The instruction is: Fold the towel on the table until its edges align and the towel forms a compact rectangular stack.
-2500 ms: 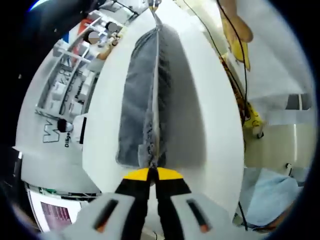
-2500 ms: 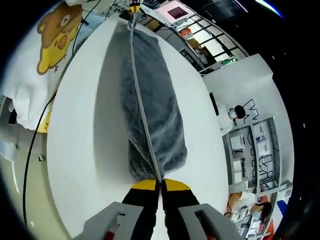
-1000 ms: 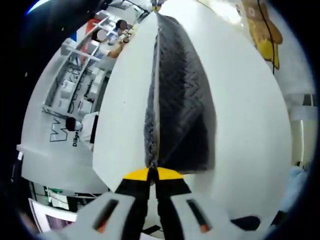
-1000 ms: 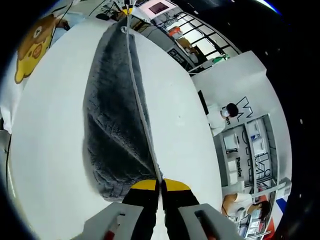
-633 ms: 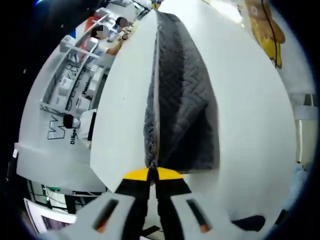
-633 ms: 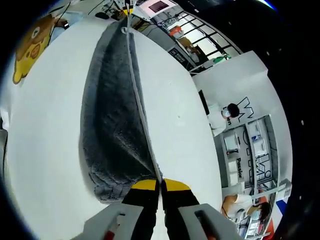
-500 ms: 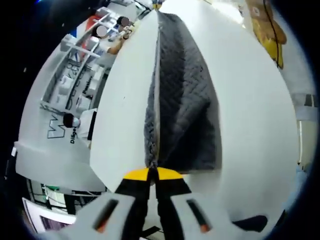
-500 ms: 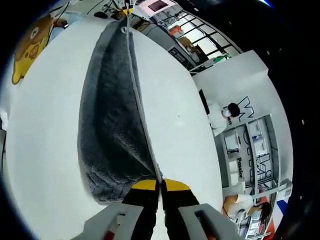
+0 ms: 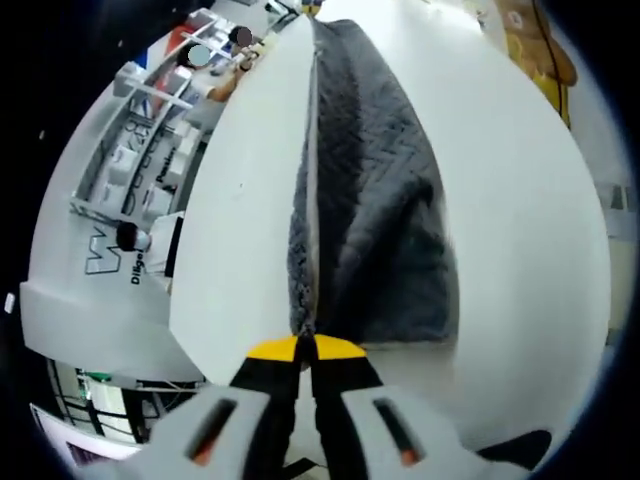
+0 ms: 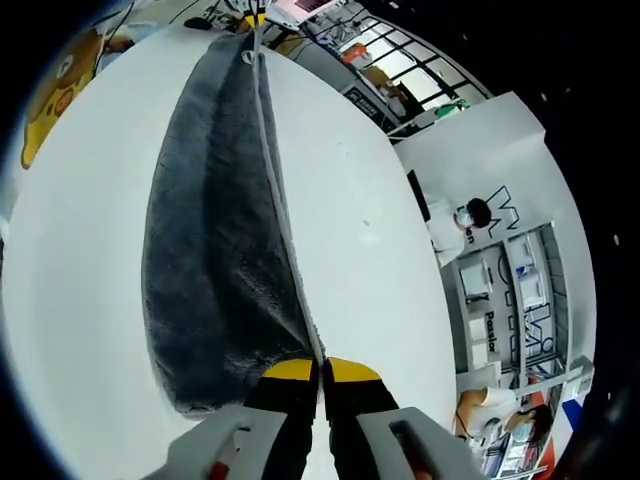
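Two grippers pinch the same grey towel, one at each end of its pale hemmed edge. In the left gripper view, the left gripper (image 9: 307,350) has its yellow-tipped jaws clenched on the near corner of the towel (image 9: 385,210), with the hem running straight away from the jaws to the far end, where the yellow tip of the right gripper (image 9: 312,8) just shows. The cloth hangs off to one side of that taut line and spreads onto the white table (image 9: 520,240). In the right gripper view, the right gripper (image 10: 321,372) is likewise clamped on its own corner of the towel (image 10: 215,230), the hem leading up to the left gripper (image 10: 255,18) at the far end, with the fluffy side draped down onto the table (image 10: 370,260).

Compared with 2.5 s ago, the towel has gone from a narrow hanging strip with cloth on both sides of the hem to a broad sheet on one side only. Since half a second ago that sheet has widened a little more in both views, and more of it lies on the tabletop.

Beyond the table edge stand white shelving (image 9: 130,130) and a white wall panel with dark lettering (image 10: 515,215). A person in white (image 10: 455,230) stands near that panel. A bear-print white cloth (image 10: 55,90) lies off the table's other side.
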{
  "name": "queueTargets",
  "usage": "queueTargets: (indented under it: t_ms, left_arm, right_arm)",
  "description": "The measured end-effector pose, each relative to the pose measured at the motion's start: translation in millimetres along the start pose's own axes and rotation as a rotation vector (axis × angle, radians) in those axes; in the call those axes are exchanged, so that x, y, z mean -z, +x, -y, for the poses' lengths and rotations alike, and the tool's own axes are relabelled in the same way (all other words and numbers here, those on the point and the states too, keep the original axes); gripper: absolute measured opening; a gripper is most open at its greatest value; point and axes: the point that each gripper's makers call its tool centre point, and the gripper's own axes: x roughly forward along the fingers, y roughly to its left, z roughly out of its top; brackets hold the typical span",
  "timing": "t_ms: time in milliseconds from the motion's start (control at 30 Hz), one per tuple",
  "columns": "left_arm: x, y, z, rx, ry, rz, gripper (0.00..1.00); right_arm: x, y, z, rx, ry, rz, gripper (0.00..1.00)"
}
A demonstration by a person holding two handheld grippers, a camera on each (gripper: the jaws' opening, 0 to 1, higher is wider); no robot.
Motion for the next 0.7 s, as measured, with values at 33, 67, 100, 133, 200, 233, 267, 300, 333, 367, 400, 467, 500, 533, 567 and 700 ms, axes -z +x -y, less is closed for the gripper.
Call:
queueTargets:
  t_ms: [33,67,100,133,200,233,267,300,333,367,400,467,500,533,567,700]
  left_arm:
    - [0.5,2,0.7,0.005,0.001,-0.003,0.05]
    - [1.4,5,1.9,0.013,0.004,-0.008,0.05]
    - [2.1,7,2.8,0.019,0.008,-0.014,0.05]
    - [2.8,10,3.1,0.026,0.008,-0.017,0.05]
    - [4.0,14,3.3,0.034,0.008,-0.021,0.05]
    - [4.7,15,3.0,0.036,0.007,-0.023,0.05]
    - [5.4,17,2.6,0.039,0.006,-0.024,0.05]
    - [6.1,19,2.0,0.039,0.006,-0.026,0.05]
    - [7.0,21,1.7,0.041,0.005,-0.029,0.05]
    - [7.4,23,1.6,0.043,0.006,-0.033,0.05]
    - [7.9,25,1.3,0.044,0.007,-0.037,0.05]
    - [9.3,29,0.4,0.05,0.007,-0.042,0.05]
    - [9.8,30,-0.2,0.051,0.007,-0.044,0.05]
    - [10.4,31,-1.3,0.051,0.005,-0.046,0.05]
    - [11.1,33,-2.4,0.051,0.002,-0.047,0.05]
    - [12.9,37,-5.4,0.058,-0.007,-0.049,0.05]
  right_arm:
    - [0.5,3,-1,-0.005,-0.001,-0.002,0.03]
    - [1.3,6,-2,-0.01,0.0,-0.003,0.03]
    - [2.1,9,-3,-0.017,0.002,-0.003,0.03]
    - [3.0,12,-3,-0.021,0.001,-0.004,0.03]
    - [4.0,17,-4,-0.03,0.003,-0.007,0.03]
    - [4.2,19,-4,-0.032,0.004,-0.007,0.03]
    - [4.5,21,-3,-0.032,0.005,-0.007,0.03]
    - [4.5,23,-2,-0.033,0.006,-0.007,0.03]
    - [4.2,27,-2,-0.037,0.007,-0.008,0.03]
    - [3.8,29,-2,-0.038,0.005,-0.007,0.03]
    - [3.5,31,-1,-0.039,0.005,-0.007,0.03]
    - [3.3,37,0,-0.043,0.003,-0.011,0.03]
    - [3.4,39,1,-0.044,0.004,-0.011,0.03]
    - [3.1,41,2,-0.045,0.006,-0.01,0.03]
    - [2.8,42,3,-0.045,0.007,-0.009,0.03]
    - [2.2,50,6,-0.052,0.011,-0.009,0.03]
